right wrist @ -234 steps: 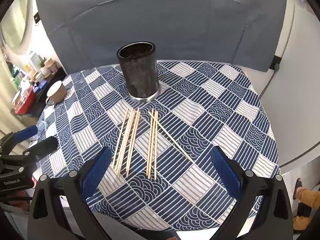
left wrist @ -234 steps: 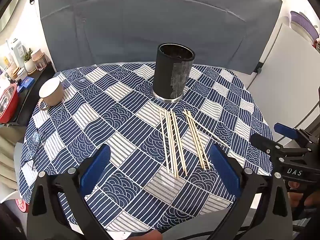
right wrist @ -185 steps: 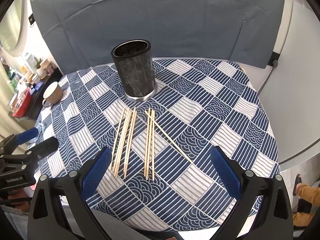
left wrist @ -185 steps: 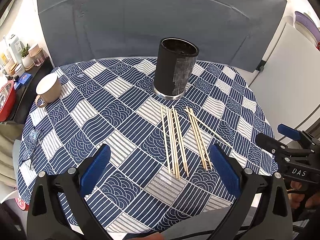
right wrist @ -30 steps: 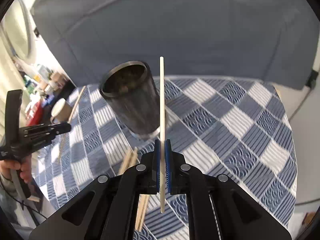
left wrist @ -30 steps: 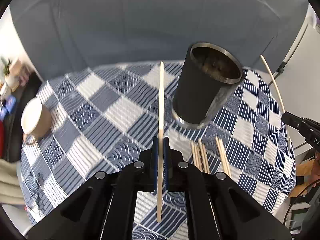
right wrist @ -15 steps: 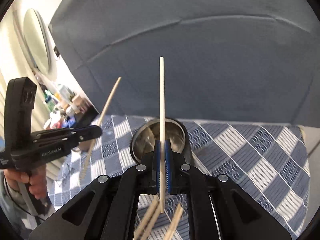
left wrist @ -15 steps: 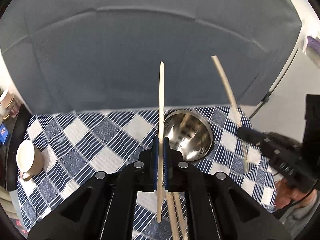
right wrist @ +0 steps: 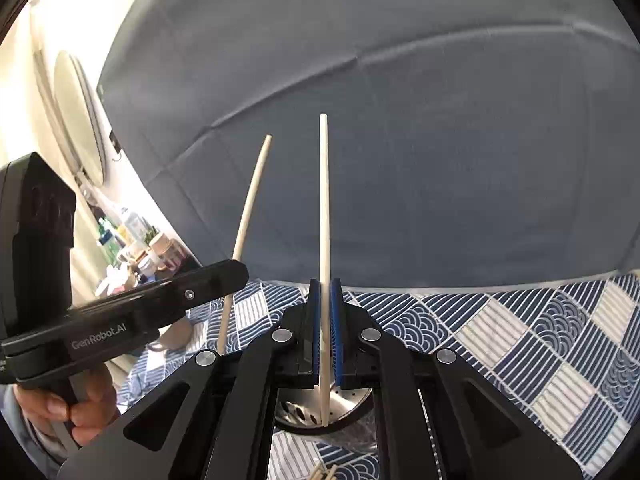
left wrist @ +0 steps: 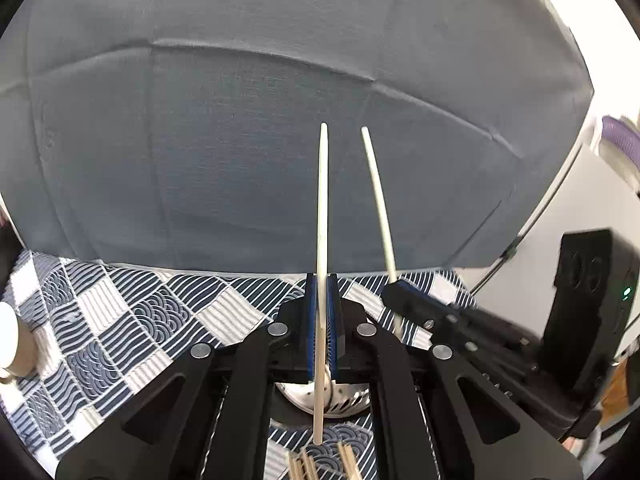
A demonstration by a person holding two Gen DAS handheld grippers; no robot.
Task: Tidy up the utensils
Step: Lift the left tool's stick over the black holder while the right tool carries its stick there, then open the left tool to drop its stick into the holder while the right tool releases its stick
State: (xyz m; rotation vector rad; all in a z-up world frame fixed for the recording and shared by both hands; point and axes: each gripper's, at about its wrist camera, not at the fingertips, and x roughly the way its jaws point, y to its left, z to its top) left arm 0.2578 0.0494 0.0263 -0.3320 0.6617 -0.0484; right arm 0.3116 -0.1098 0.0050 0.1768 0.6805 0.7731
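My left gripper is shut on a pale wooden chopstick that stands upright between its blue pads. Its lower end hangs over the steel-lined mouth of the black holder, which is mostly hidden behind the jaws. My right gripper is shut on a second chopstick, also upright, with its lower tip over the holder's mouth. Each gripper shows in the other's view: the right one with its stick, the left one with its stick. Several loose chopsticks lie on the cloth below.
The blue and white patterned tablecloth covers the table in front of a grey backdrop. A beige mug stands at the left edge. A hand holds the left gripper's handle. Shelf clutter sits far left.
Both grippers have closed in over the holder and tipped up, so its mouth now lies under the jaws. The two held chopsticks stand closer together than before.
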